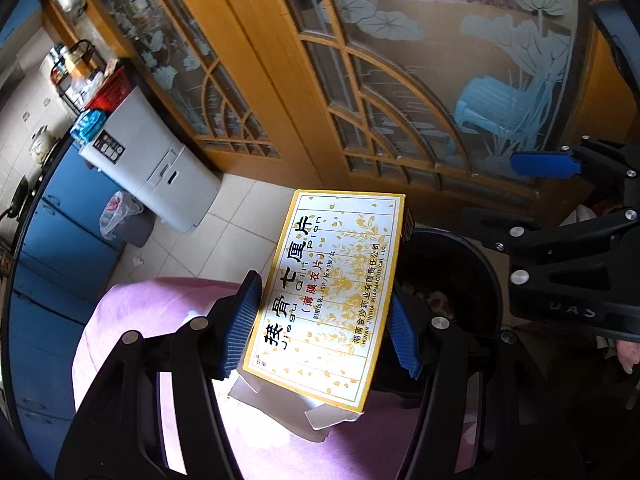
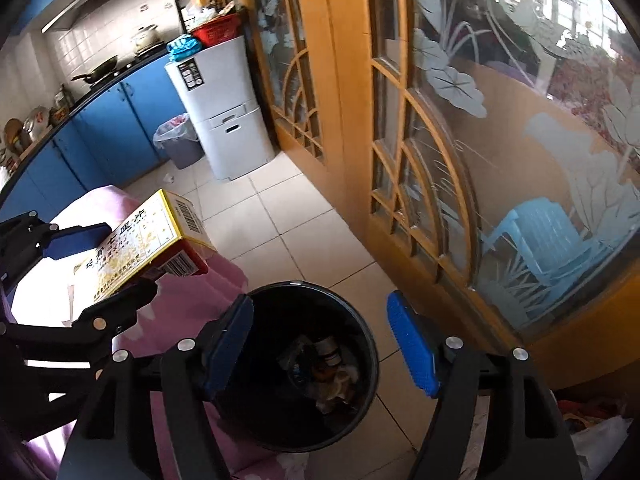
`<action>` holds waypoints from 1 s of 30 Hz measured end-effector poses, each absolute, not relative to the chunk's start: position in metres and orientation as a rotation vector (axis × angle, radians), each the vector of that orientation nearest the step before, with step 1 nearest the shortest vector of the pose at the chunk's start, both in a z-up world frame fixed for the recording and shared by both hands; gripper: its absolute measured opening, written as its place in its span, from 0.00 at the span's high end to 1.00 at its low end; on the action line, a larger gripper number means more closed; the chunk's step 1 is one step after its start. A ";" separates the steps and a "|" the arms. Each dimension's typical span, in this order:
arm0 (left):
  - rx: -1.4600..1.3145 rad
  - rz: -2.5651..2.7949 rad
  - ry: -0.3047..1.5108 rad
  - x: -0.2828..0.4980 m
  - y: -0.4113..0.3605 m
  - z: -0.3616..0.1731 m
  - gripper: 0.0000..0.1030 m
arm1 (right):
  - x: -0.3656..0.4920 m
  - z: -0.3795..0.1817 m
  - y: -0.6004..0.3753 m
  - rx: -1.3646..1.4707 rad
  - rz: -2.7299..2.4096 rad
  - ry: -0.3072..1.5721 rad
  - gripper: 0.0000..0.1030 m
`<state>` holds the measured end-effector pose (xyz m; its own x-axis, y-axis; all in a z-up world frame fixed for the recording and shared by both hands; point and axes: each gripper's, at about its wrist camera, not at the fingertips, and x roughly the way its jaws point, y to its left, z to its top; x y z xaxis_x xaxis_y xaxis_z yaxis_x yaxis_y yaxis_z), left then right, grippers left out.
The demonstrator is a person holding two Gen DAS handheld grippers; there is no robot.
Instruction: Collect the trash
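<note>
Trash is partly picked up already, I think. The black bin [image 2: 316,364] has some old stuff at the bottom: a small brown bottle and crumpled bits. One more piece is on its way, a yellow and white medicine box [image 1: 326,292] with one end flap torn open.

The left tongs [image 1: 320,320] are shut on the medicine box. One blue pad presses each long side, near the end closest to the camera, and the rest of the box sticks out forward past the tips. The torn flap hangs at the near end. The box is up in the air over a pink cloth [image 1: 160,320], not resting on it.

The right tongs [image 2: 320,344] are wide open and hold nothing. The bin's open mouth sits right below the gap between the two blue pads.

From the left tongs, the bin is just past the box on the right side, lower down. Its dark rim peeks out beside the box. From the right tongs, the box is up and off to the left, not yet over the bin.

What is left, I guess: bring the box over the bin and let it drop. I cannot tell if more trash waits somewhere else.
</note>
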<state>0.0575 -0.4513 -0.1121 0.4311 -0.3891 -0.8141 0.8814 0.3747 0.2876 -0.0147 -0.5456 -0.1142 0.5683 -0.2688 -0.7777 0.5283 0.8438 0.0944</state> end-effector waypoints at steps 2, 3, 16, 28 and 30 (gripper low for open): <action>0.822 -0.922 0.713 0.051 -0.458 -0.113 0.40 | -0.019 -0.115 -0.550 0.337 -0.498 0.845 0.34; 0.828 -0.925 0.708 0.049 -0.461 -0.114 0.40 | -0.021 -0.116 -0.552 0.339 -0.511 0.846 0.34; 0.836 -0.920 0.673 0.041 -0.488 -0.114 0.12 | -0.043 -0.117 -0.581 0.383 -0.581 0.835 0.34; 0.793 -0.896 0.701 0.053 -0.474 -0.110 0.12 | -0.030 -0.111 -0.563 0.360 -0.555 0.829 0.34; 0.788 -0.893 0.706 0.054 -0.472 -0.110 0.12 | -0.029 -0.111 -0.561 0.357 -0.555 0.830 0.34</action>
<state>0.0543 -0.4717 -0.1104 0.4490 -0.3976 -0.8002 0.8704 0.3972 0.2911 -0.0291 -0.5612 -0.1108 0.5464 -0.3224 -0.7730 0.5917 0.8018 0.0838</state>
